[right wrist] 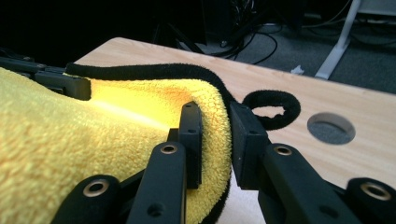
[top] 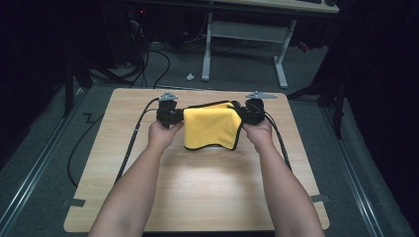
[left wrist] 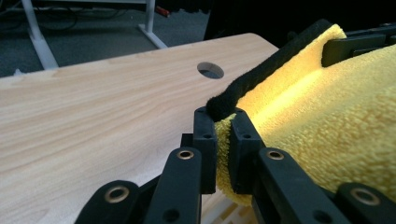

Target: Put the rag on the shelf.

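My left gripper jaws are pinching one top corner of the yellow cloth, and my right gripper jaws are clamping the other. The cloth is hanging between them above the far half of the wooden surface.

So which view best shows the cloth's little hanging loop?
The right gripper view: the black loop sits clear against the table, beside the claw gripping the yellow cloth. The other views show the cloth's body and black edging; I can't make out the loop there.
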### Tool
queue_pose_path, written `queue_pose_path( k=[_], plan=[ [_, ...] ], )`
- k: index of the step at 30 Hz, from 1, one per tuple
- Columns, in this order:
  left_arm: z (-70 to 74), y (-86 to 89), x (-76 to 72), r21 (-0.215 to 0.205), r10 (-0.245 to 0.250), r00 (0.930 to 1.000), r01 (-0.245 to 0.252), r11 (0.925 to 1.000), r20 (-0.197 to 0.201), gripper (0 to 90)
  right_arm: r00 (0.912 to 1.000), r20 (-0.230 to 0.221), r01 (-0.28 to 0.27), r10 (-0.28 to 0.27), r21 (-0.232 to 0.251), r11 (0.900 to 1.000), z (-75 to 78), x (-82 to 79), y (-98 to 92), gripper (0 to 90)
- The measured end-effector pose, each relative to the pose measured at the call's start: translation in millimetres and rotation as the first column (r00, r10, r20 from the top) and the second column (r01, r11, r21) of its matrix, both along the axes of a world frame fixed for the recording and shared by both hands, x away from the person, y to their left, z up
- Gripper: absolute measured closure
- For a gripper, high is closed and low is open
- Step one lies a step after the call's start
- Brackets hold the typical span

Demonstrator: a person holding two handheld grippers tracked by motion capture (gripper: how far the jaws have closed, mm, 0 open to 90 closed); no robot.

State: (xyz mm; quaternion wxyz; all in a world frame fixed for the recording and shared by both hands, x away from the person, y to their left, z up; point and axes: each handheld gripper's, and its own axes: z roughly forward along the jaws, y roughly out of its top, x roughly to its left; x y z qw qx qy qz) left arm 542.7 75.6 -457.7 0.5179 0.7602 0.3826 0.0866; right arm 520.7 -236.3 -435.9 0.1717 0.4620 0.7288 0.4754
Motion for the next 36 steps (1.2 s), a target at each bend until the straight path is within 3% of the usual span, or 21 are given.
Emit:
queue_pose_path(
  k=[13,18,22,29,36],
  plan=[
    [-6.2,1.6,-1.2,-0.026,0.003,0.9991,-0.004,0.9997,-0.042,83.2,0.9990,-0.043,0.015,-0.014,0.029,0.999,-8.7,-4.1,-0.7,75.5],
    [-6.9,3.4,0.3,-0.043,0.019,0.9976,-0.022,0.9988,-0.066,79.9,0.9970,-0.061,0.051,-0.048,0.037,0.998,-8.1,-3.6,-3.5,67.2],
    [-3.0,6.4,-0.6,-0.035,0.032,0.9988,-0.033,0.9988,-0.038,72.4,0.9962,-0.043,0.077,-0.076,0.027,0.997,-1.4,-3.9,-10.7,61.3],
    [5.5,9.5,-2.2,-0.023,0.068,0.9975,-0.069,0.9974,-0.017,69.7,0.9963,0.006,0.085,-0.085,0.003,0.996,17.6,-5.7,-13.8,55.7],
    [17.4,19.1,-5.8,-0.019,0.108,0.9939,-0.108,0.9940,0.022,68.3,0.9935,0.039,0.108,-0.107,-0.017,0.994,25.8,-10.2,-19.9,54.6]
  ],
)
